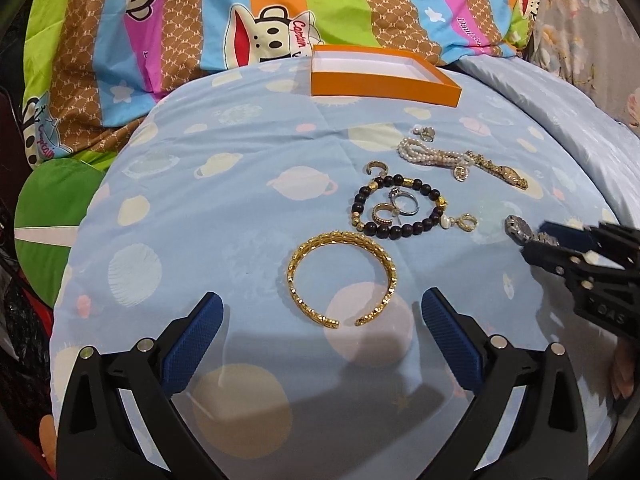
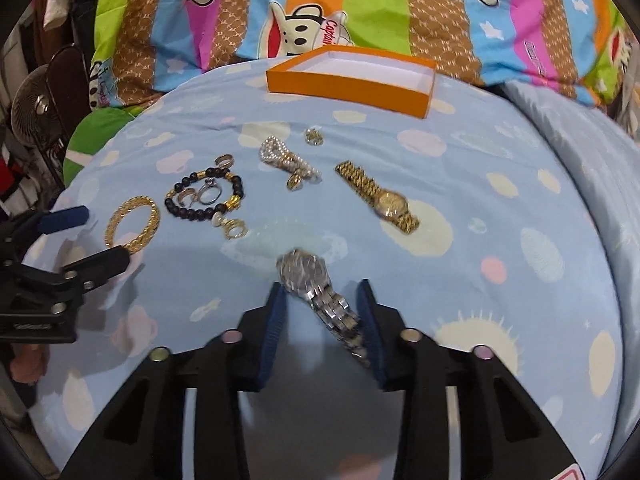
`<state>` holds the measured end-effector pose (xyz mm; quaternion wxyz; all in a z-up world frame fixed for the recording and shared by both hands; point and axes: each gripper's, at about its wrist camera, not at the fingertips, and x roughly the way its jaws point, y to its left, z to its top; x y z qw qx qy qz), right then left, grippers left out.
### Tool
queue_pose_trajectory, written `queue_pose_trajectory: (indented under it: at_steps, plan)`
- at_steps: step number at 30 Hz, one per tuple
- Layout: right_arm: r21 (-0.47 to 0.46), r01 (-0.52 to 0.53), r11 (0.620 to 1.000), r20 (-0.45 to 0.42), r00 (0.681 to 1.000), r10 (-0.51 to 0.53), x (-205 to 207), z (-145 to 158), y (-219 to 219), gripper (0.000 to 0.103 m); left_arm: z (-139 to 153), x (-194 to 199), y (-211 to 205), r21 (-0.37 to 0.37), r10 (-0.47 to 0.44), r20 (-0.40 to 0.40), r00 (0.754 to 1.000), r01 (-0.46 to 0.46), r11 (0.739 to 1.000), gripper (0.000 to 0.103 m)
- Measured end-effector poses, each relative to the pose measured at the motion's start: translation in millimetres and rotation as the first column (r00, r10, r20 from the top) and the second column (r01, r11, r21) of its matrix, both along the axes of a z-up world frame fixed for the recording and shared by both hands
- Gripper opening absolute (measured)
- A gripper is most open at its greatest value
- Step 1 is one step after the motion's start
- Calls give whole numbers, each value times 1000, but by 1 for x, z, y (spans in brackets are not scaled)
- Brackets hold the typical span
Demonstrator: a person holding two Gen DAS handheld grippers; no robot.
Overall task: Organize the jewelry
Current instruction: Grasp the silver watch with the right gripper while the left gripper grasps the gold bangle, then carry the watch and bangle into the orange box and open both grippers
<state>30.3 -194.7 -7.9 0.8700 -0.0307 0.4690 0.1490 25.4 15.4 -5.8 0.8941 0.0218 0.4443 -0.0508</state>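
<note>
An open orange box (image 1: 380,84) with a white inside sits at the far side of the blue bedspread; it also shows in the right wrist view (image 2: 348,86). My left gripper (image 1: 322,312) is open, its fingers either side of a gold bangle (image 1: 340,276). My right gripper (image 2: 324,292) is shut on a silver watch (image 2: 316,284), holding it by the strap above the bedspread; it also shows at the right of the left wrist view (image 1: 532,240). A gold watch (image 2: 380,196), a black bead bracelet (image 2: 208,200), a pearl bracelet (image 2: 288,160) and several rings and earrings lie between.
A colourful monkey-print quilt (image 1: 240,20) is bunched behind the box. A fan (image 2: 36,112) and clutter stand off the bed's left edge. A lighter blue fold of bedding (image 2: 580,160) rises on the right.
</note>
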Motion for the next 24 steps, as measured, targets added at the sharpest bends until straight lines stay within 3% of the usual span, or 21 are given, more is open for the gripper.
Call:
queue_pose_trajectory:
  at_steps: [5,7,11,13,18,21,24]
  plan:
    - [12,18,1000,-14,1000,-18,-4,3,3,38,-1,6,-5,-3,-14,-2,1000,14,1000,97]
    - [1,26,1000,9,1000,-26,1,2,4,50,-3,9,-8,-1,-27,-8,1000,27,1000,96]
    - [-24,17,1000,30,999,-17,11,-2,10,52,-5,16,-11,-4,-30,-18,999,30,1000,85]
    - [-45,14,999,46,999,-12,11,-2,13,49,-6,18,-10,-10,-23,-19,1000,23,1000,80]
    - [-18,14,1000,50,999,-13,6,-1,14,25,-5,14,-12,-6,-33,1,999,33,999,65]
    - [-9,27,1000,53,998,-26,3,-1,14,21,-4,13,-13,-6,-44,7,999,44,999,57]
    - [-1,36,999,55,998,-36,0,-1,14,21,-3,11,-14,-10,-54,12,998,54,998,57]
